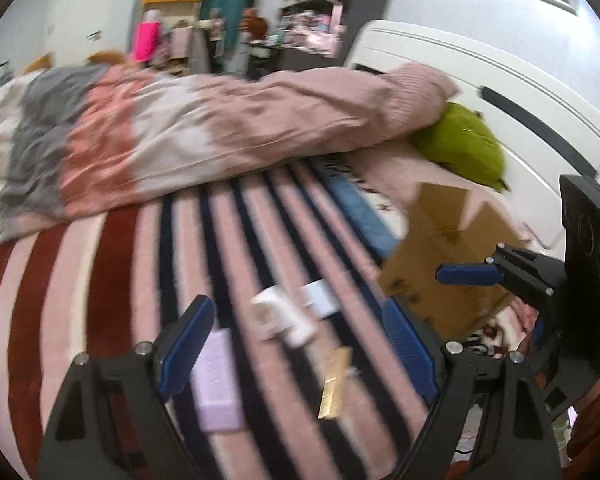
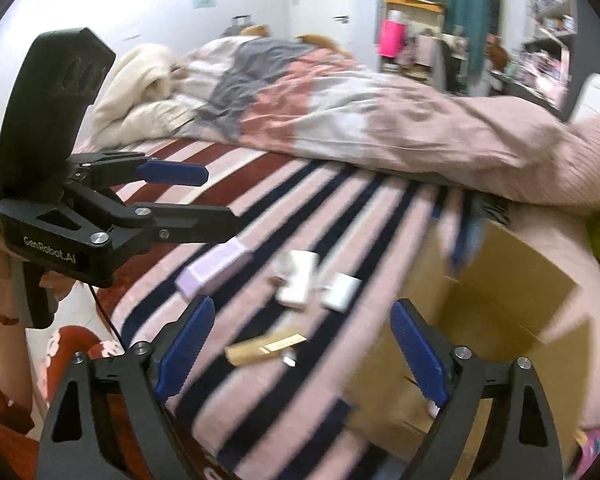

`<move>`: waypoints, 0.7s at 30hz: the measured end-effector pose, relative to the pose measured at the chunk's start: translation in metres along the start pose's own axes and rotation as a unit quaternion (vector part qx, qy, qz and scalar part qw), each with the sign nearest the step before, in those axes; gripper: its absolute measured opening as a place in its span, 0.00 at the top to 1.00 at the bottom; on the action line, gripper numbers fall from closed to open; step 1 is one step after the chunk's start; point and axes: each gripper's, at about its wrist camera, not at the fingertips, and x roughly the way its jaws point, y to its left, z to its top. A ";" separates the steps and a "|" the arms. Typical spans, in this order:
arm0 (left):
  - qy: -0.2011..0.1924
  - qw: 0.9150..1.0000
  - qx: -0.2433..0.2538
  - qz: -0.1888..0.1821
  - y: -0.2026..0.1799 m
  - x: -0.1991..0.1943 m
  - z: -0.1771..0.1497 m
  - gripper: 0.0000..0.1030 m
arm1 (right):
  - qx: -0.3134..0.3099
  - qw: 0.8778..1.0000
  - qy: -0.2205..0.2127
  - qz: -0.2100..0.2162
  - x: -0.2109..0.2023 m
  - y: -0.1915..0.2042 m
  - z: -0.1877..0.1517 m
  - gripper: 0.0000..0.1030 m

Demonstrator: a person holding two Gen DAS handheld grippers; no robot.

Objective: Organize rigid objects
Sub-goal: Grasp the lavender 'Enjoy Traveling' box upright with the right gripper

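Both the left gripper [image 1: 300, 344] and the right gripper [image 2: 300, 348] hover over the striped pink, navy and red blanket [image 1: 112, 280] with blue-padded fingers spread wide and nothing between them. Nearest lies a slim gold rectangular box [image 2: 264, 347], then a lilac rectangular box [image 2: 216, 270], a white mug [image 1: 278, 318] on its side and a small white box [image 2: 342, 292] just beside it. An open brown cardboard carton [image 2: 512, 300] stands to their right. Beyond lies a bunched pink and grey duvet [image 1: 172, 136].
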 end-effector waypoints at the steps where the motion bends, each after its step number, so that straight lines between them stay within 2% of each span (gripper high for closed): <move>1: 0.002 1.000 -0.013 0.009 0.013 -0.001 -0.006 0.18 | -0.005 1.000 0.001 0.010 0.010 0.007 0.002 0.14; 3: 0.005 0.999 -0.030 0.022 0.034 -0.002 -0.016 0.18 | -0.017 0.999 0.000 0.040 0.035 0.022 0.003 0.11; 5: 0.010 0.998 -0.045 0.034 0.052 -0.002 -0.028 0.18 | -0.030 0.998 0.006 0.054 0.059 0.036 0.004 0.07; 8: 0.021 0.996 -0.065 0.051 0.077 -0.002 -0.044 0.18 | -0.018 0.996 0.033 0.078 0.097 0.047 0.002 0.07; 15: 0.037 0.992 -0.102 0.070 0.118 0.001 -0.069 0.18 | 0.050 0.993 0.050 0.093 0.160 0.052 -0.006 0.07; 17: 0.038 0.991 -0.108 0.073 0.124 0.002 -0.073 0.18 | 0.061 0.994 0.050 0.081 0.170 0.055 -0.007 0.08; 19: 0.039 0.990 -0.112 0.072 0.128 0.002 -0.074 0.18 | 0.077 0.993 0.043 0.077 0.180 0.060 -0.009 0.09; 21: 0.039 0.990 -0.115 0.072 0.128 0.002 -0.075 0.18 | 0.102 0.989 0.048 0.094 0.189 0.063 -0.010 0.21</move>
